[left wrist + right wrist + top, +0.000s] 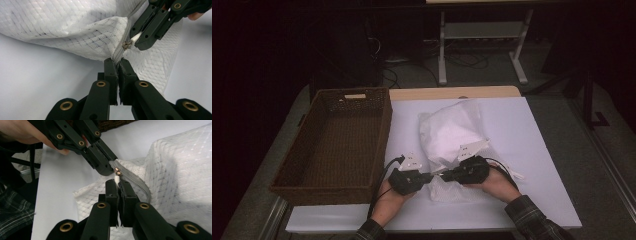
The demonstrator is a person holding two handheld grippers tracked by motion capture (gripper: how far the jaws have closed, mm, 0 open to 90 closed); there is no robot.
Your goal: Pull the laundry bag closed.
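Observation:
A white mesh bag (451,131) lies on the white table cover (532,150), with a grey zipper (136,182) along its near edge. My left gripper (118,61) is shut on the end of the zipper tape (119,53), just beyond the metal slider (126,45). Facing it tip to tip, my right gripper (117,181) is shut on the white pull tab (116,178) hanging from the slider (117,171). In the high view the left gripper (430,176) and right gripper (443,175) meet at the bag's near end, each held in a hand.
A dark brown wicker basket (384,130) stands to the left of the bag, close to the left hand. Behind the table are a white desk frame (442,50) and cables on the floor. The table's near edge runs just below the forearms.

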